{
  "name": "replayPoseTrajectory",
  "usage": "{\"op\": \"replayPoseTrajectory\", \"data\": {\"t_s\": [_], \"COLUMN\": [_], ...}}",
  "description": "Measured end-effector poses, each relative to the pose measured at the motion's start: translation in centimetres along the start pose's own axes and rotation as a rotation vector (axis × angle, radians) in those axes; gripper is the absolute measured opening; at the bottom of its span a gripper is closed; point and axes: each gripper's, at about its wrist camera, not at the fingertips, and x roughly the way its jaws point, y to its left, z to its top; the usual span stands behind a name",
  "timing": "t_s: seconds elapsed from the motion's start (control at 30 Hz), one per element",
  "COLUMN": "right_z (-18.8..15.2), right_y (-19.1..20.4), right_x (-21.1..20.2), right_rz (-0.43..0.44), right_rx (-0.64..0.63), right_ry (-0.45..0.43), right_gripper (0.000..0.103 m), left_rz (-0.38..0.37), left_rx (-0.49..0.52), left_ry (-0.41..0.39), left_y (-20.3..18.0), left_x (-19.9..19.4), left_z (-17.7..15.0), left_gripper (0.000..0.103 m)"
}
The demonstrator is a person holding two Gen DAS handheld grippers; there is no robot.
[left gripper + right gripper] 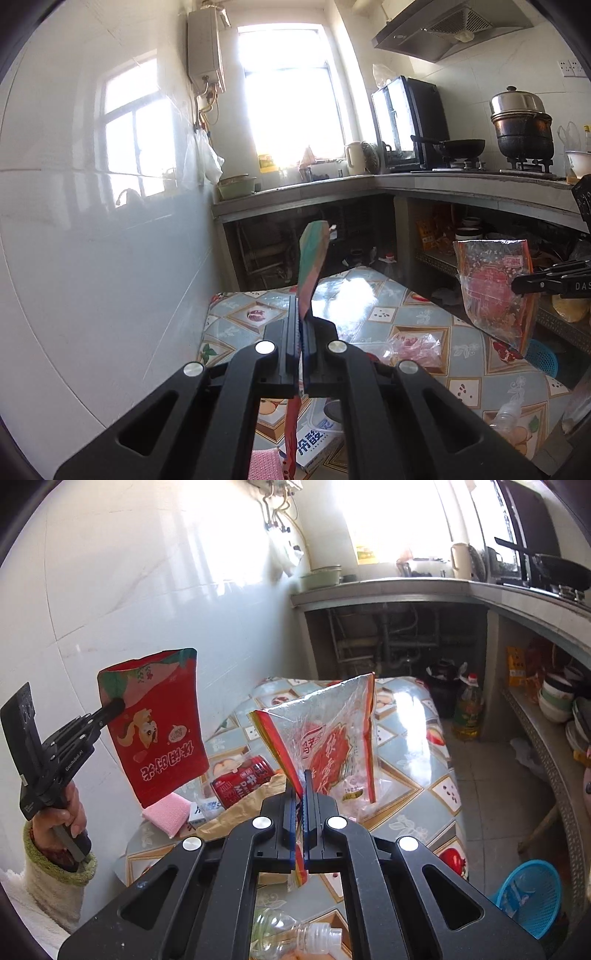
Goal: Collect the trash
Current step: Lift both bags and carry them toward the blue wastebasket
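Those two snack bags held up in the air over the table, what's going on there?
A person is clearing rubbish with a hand-held gripper in each hand. The left gripper is clamped on a red snack pouch, and the right gripper is clamped on a clear and red food bag; both bags are lifted clear of the patterned table. On the table lie a red can, a pink sponge and an empty plastic bottle. A blue basket stands on the floor nearby.

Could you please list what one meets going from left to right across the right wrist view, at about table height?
Left gripper → red pouch → pink sponge → red can → clear snack bag → oil bottle → blue basket.
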Motion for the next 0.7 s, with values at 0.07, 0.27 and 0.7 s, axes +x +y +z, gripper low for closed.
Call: {"op": "replayPoseTrajectory", "data": {"t_s": [0.07, 0.27, 0.7], "right_z": [-0.1, -0.9, -4.7], "right_y": [-0.1, -1.0, -8.4], "right_x": [-0.7, -3.5, -11.2], "right_rz": [-0.005, -0.048, -0.255], "right_rx": [0.004, 0.04, 0.2], "right_ry": [-0.017, -0.077, -0.163], "right_gripper": [0.001, 0.001, 0.001], "left_rz": [-0.009, -0.092, -0.525], "left_rx": [0.002, 0.025, 0.027], "left_ry": [-0.021, -0.088, -0.064], "left_y": [-0.6, -3.6, -18.4], "left_x": [-0.6, -1.8, 1.2], "left_z": [0.8, 3.5, 9.5], "left_gripper": [0.001, 0.001, 0.001]}}
